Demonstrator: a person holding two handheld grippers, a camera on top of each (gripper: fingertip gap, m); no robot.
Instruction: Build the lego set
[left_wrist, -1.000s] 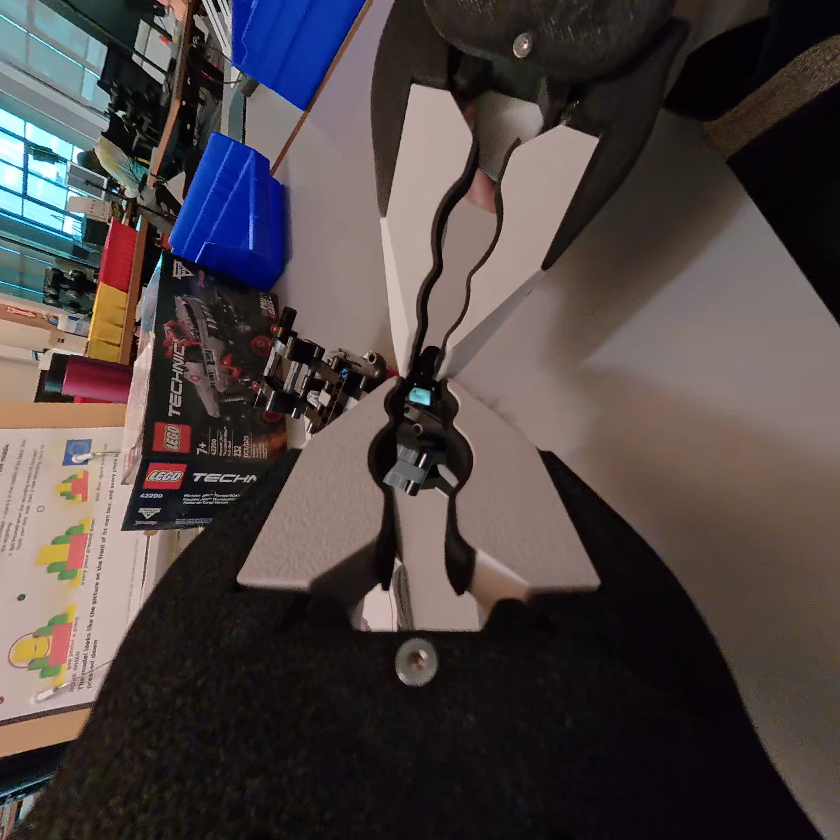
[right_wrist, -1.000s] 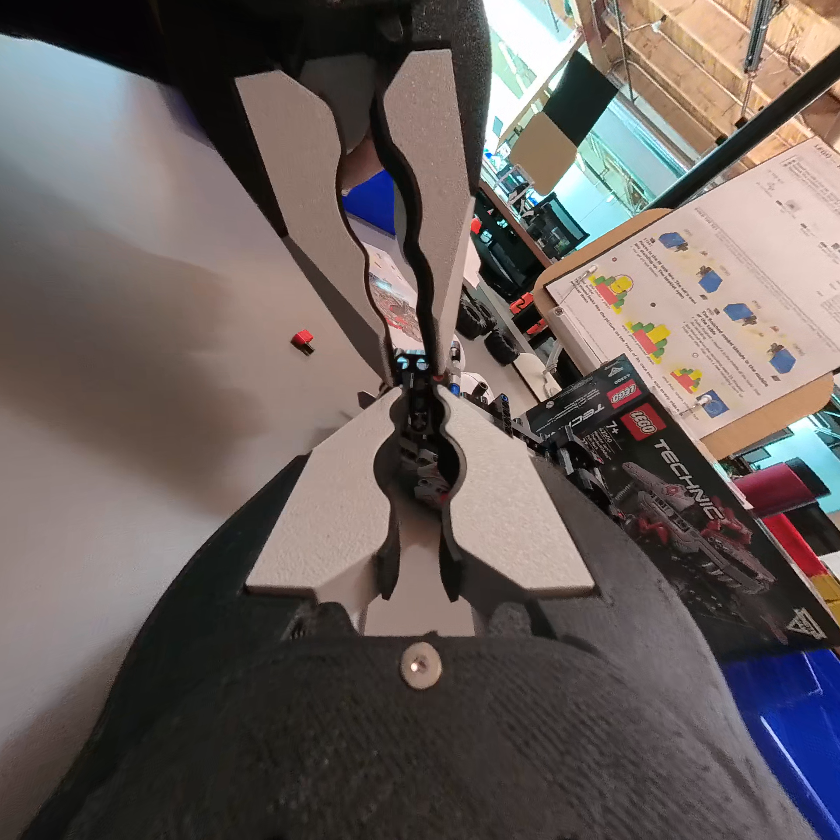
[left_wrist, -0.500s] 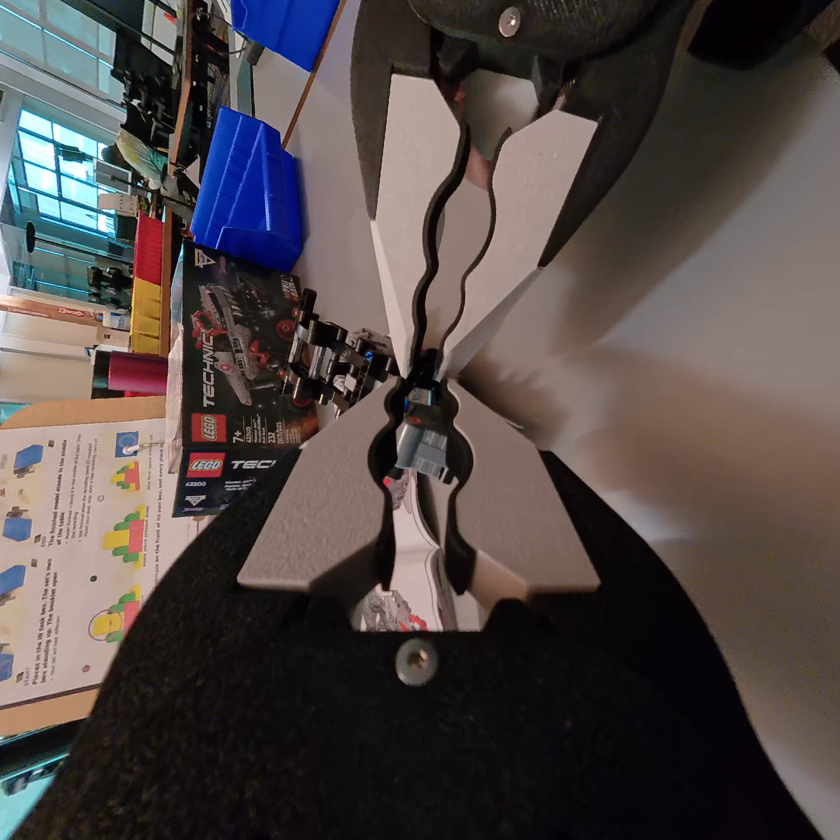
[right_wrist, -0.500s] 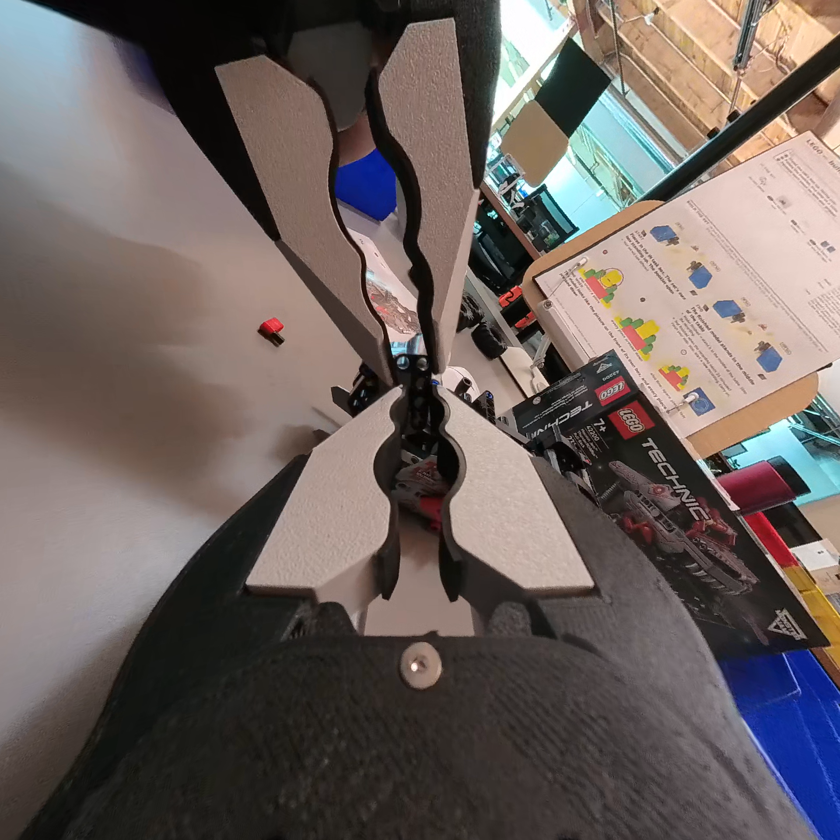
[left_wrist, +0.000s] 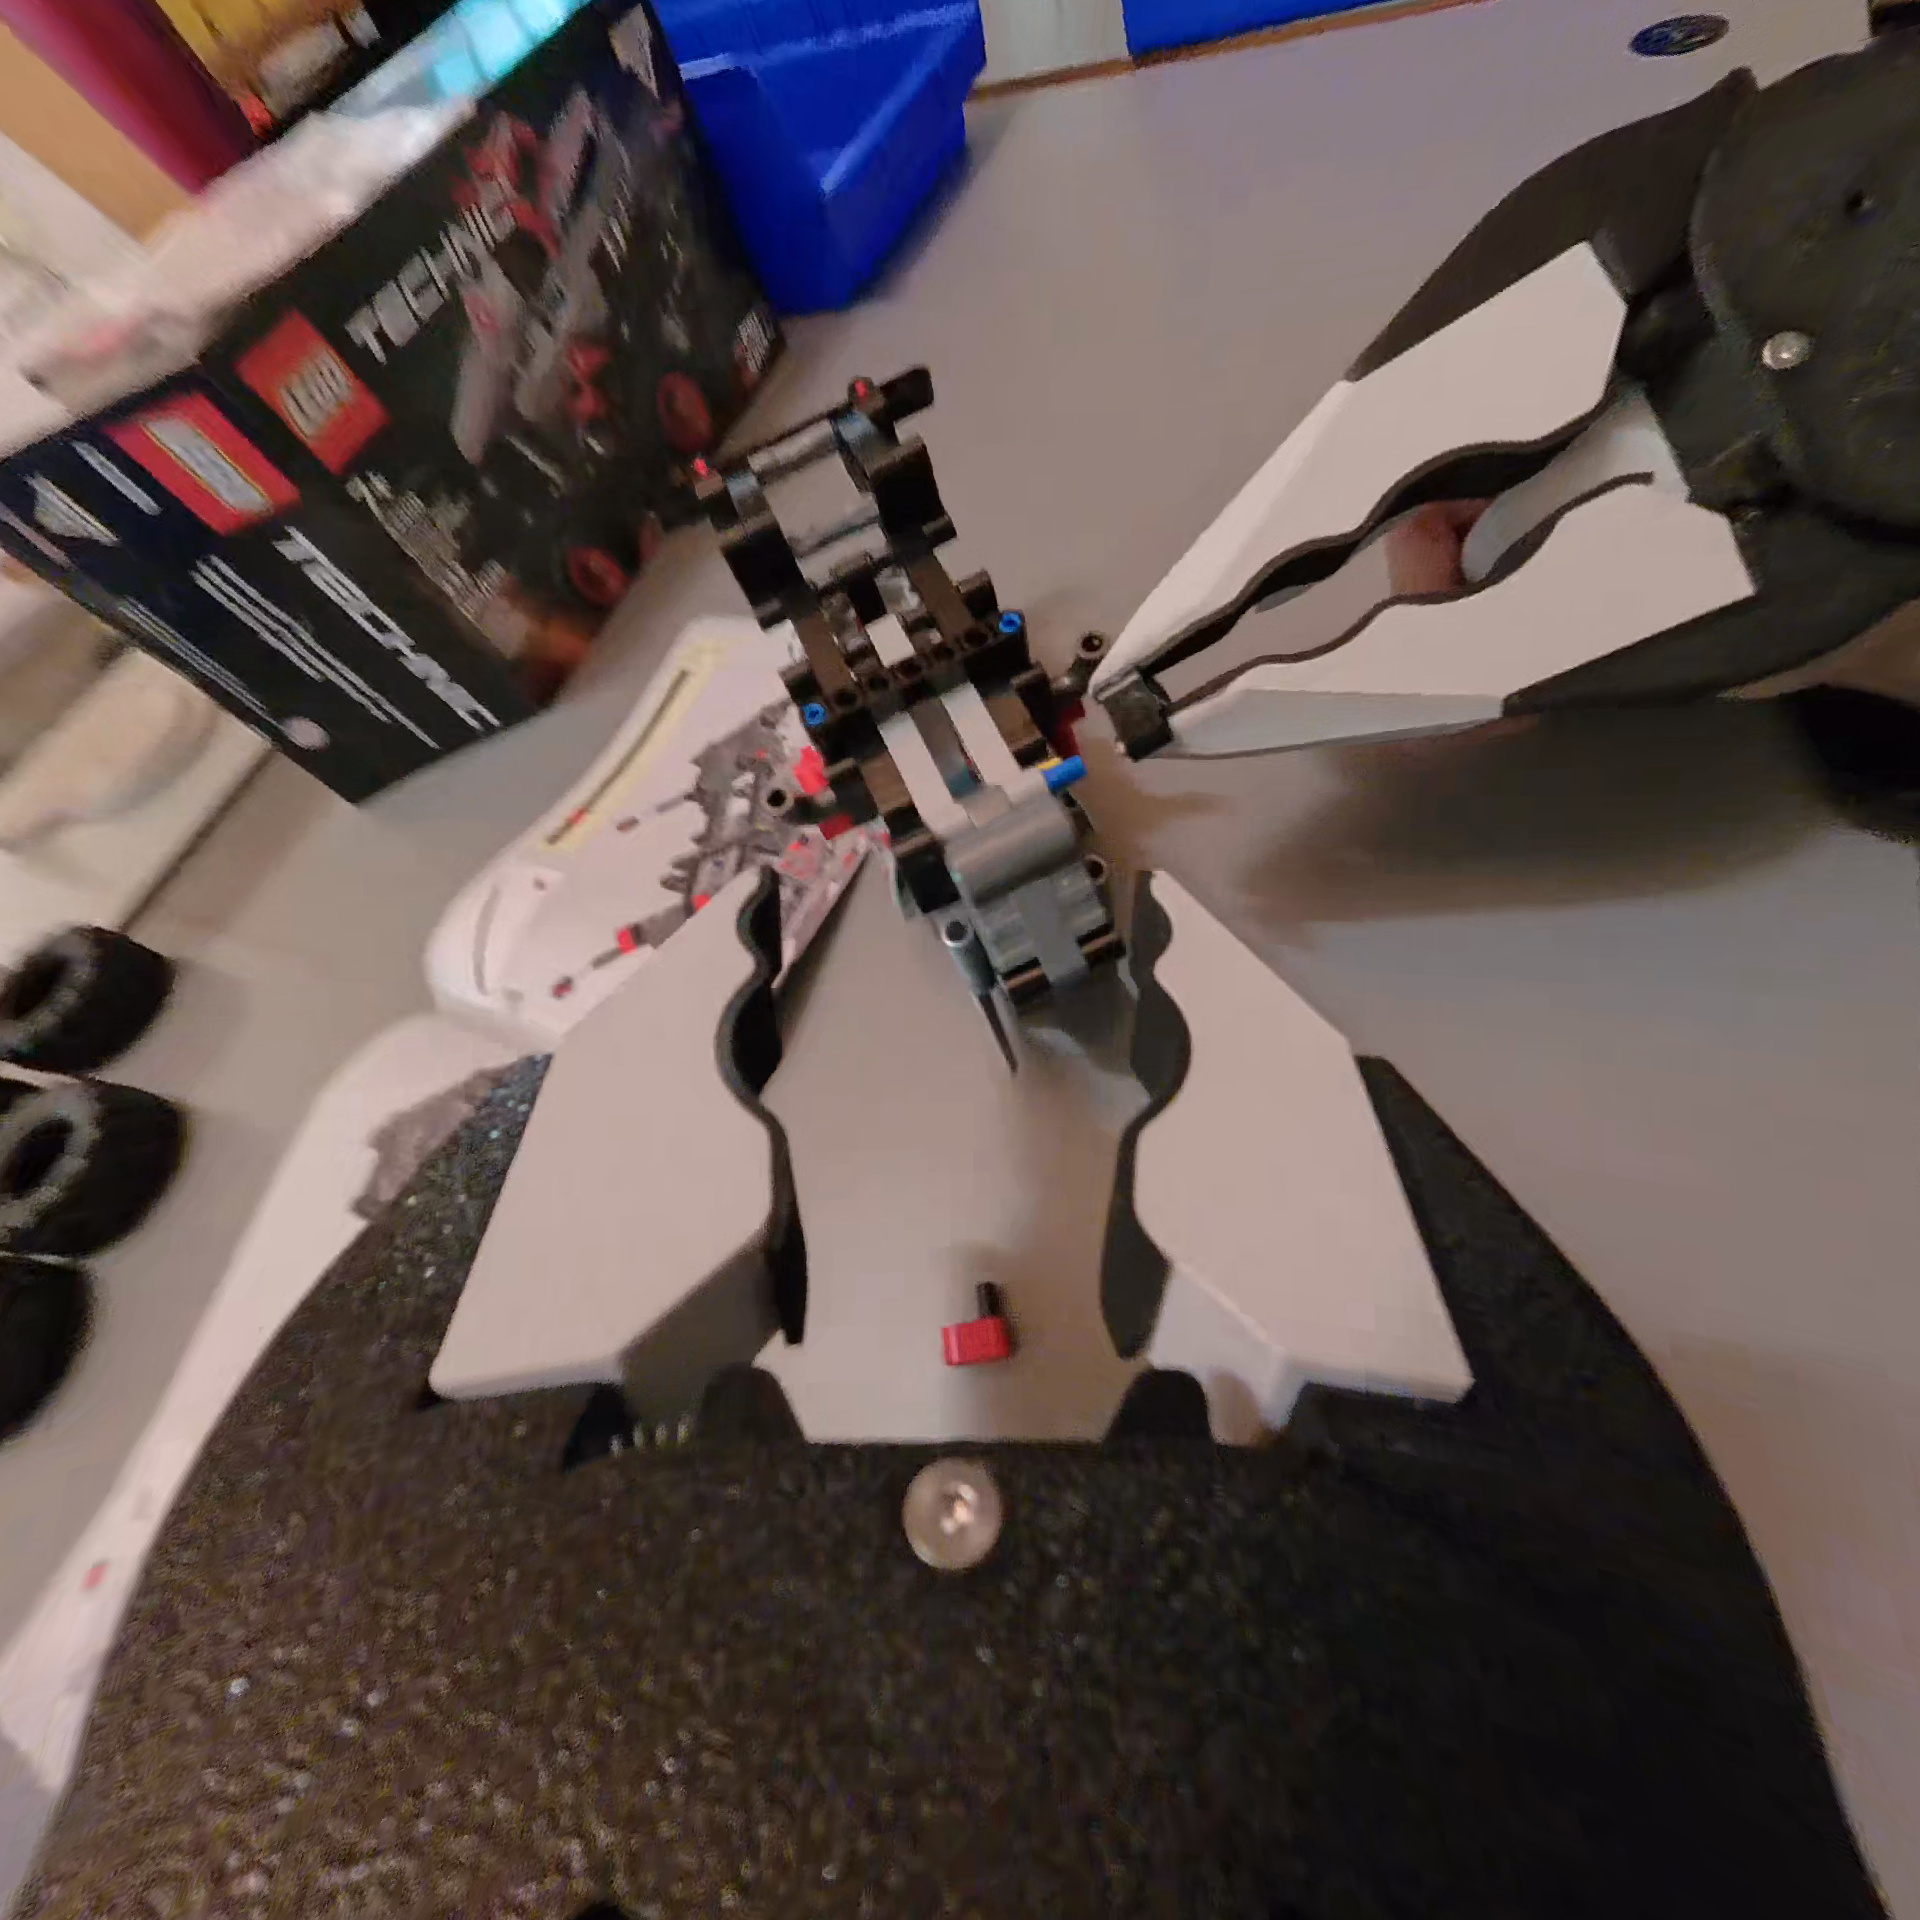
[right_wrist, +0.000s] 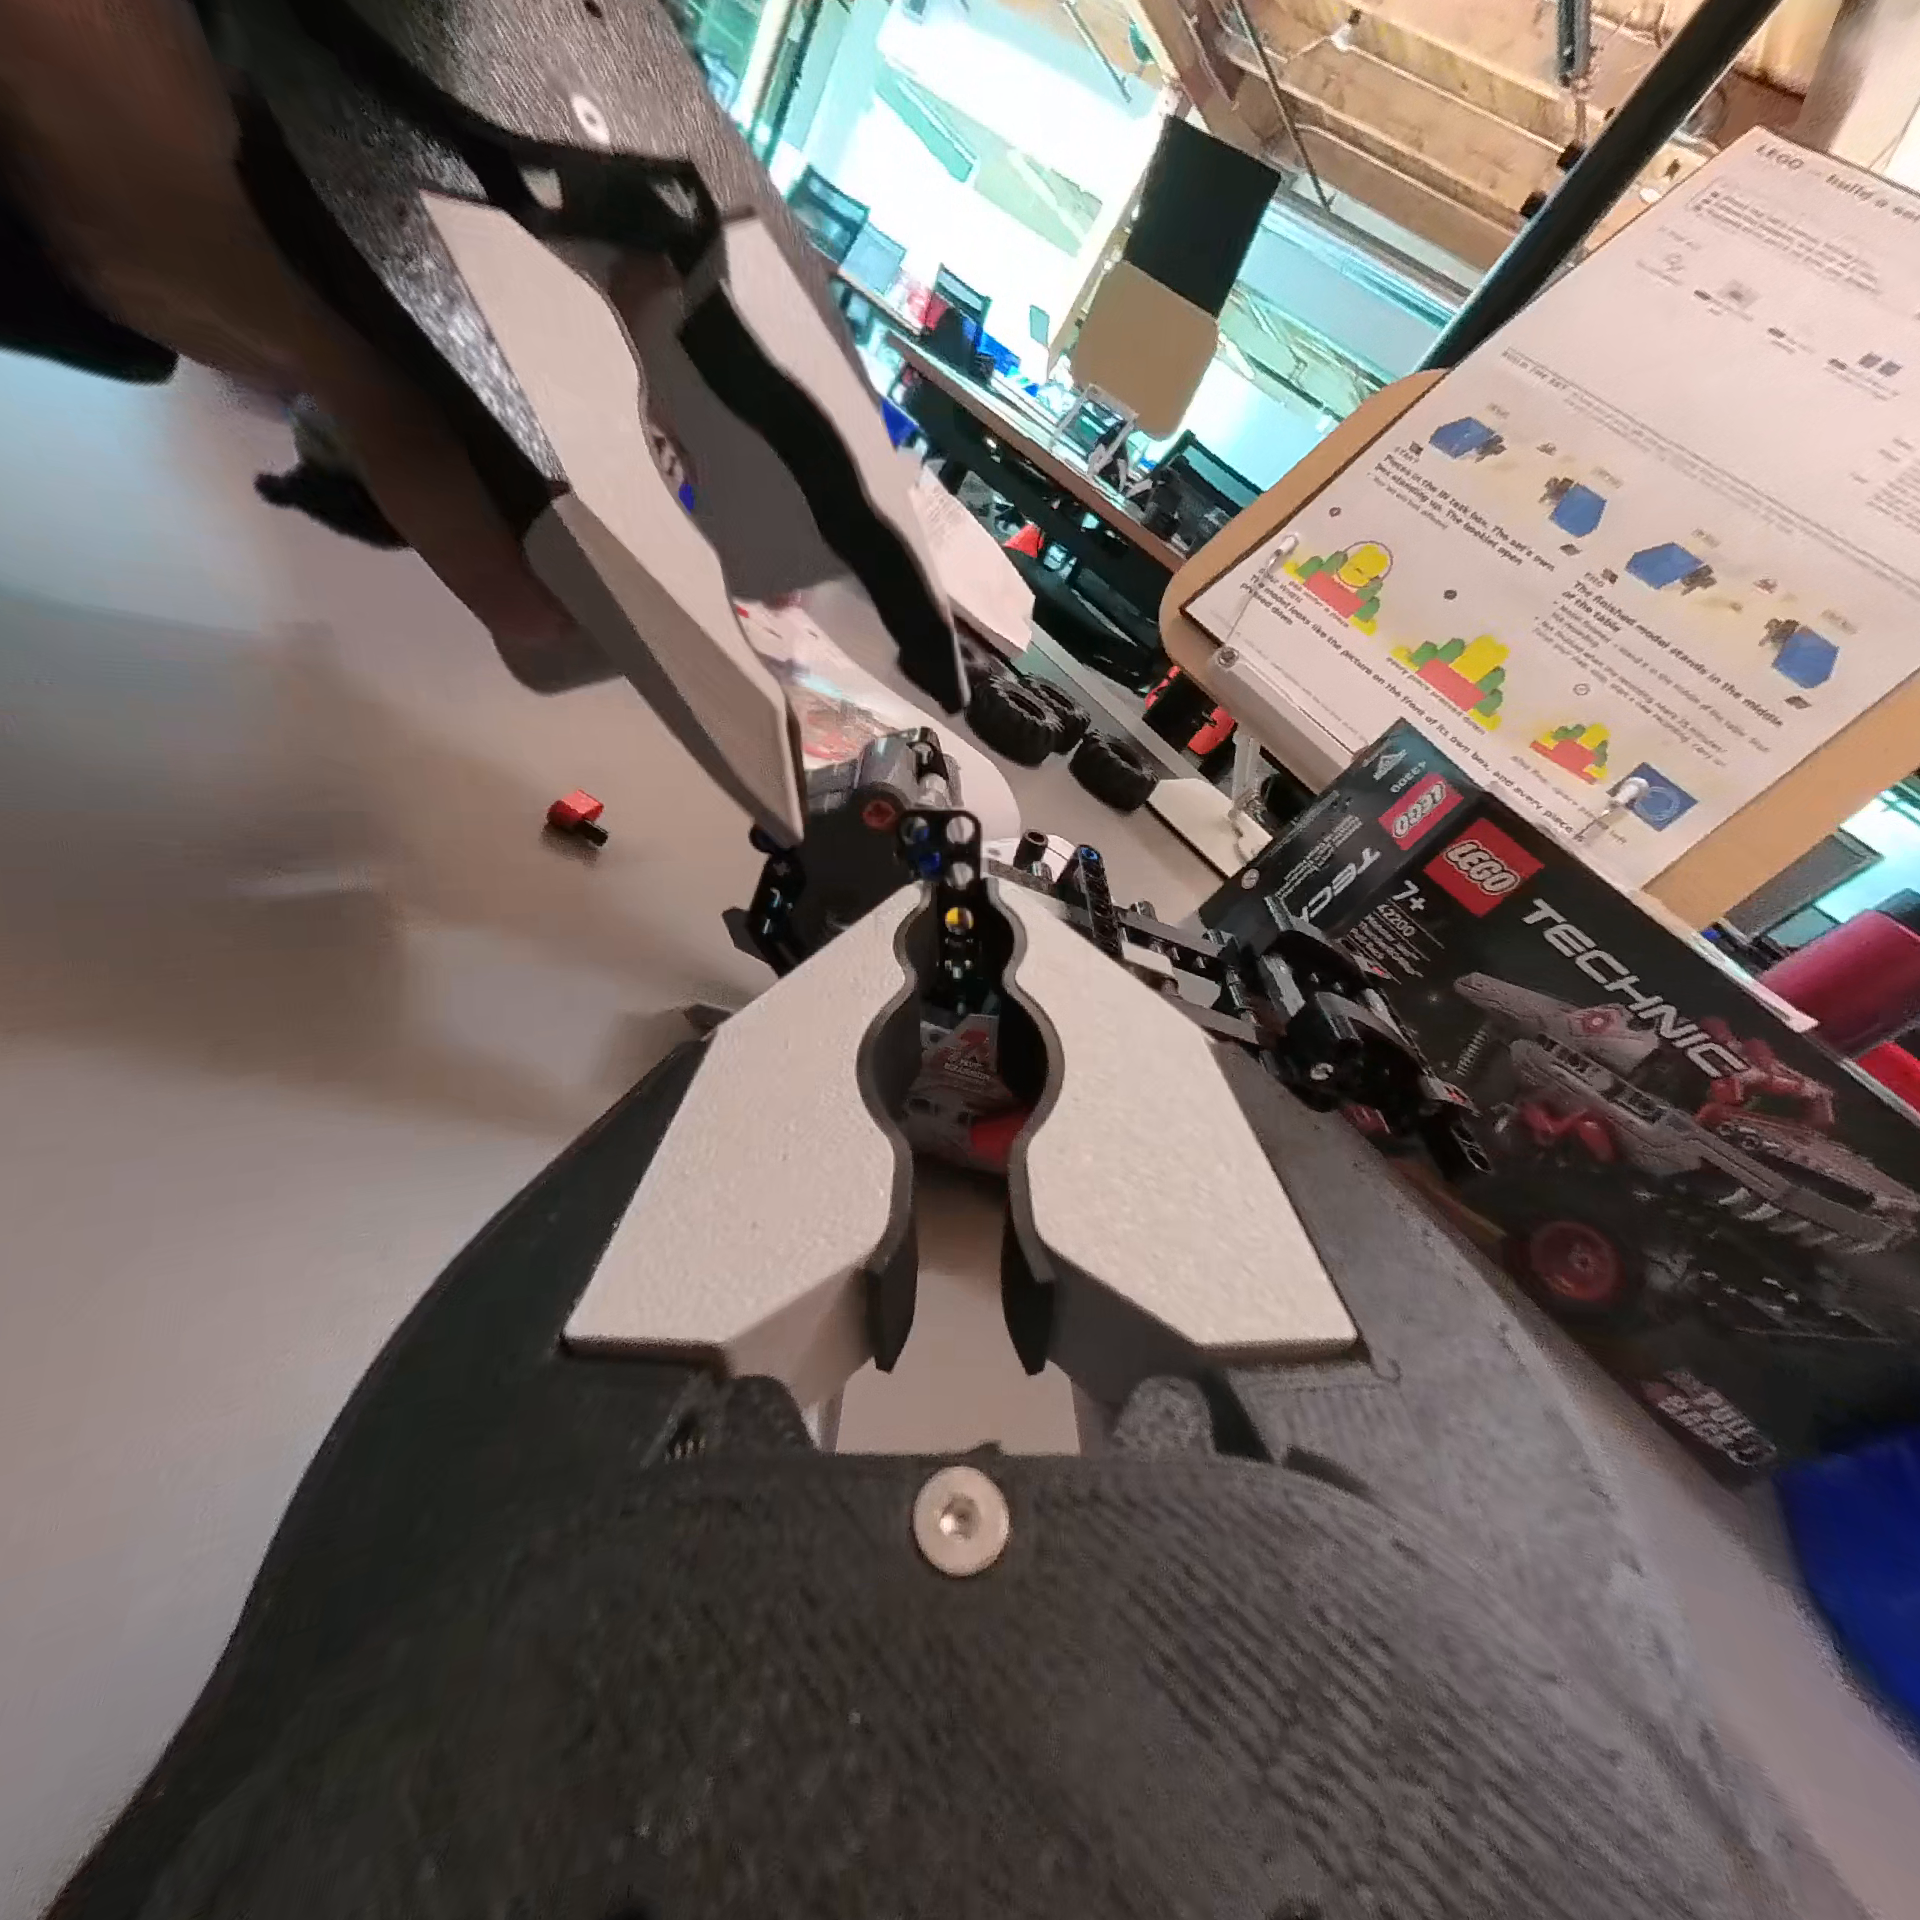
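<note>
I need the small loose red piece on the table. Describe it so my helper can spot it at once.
Start at the black set box, then the black chassis standing before it on the grey table. The red piece lies alone on bare tabletop on the chassis's near side, between the left gripper's open fingers: a tiny red block with a black stub.

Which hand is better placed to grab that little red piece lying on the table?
Left, I'd say: the left gripper is open, with the red piece showing between its fingers, while the right gripper is shut on a black beam.
</note>
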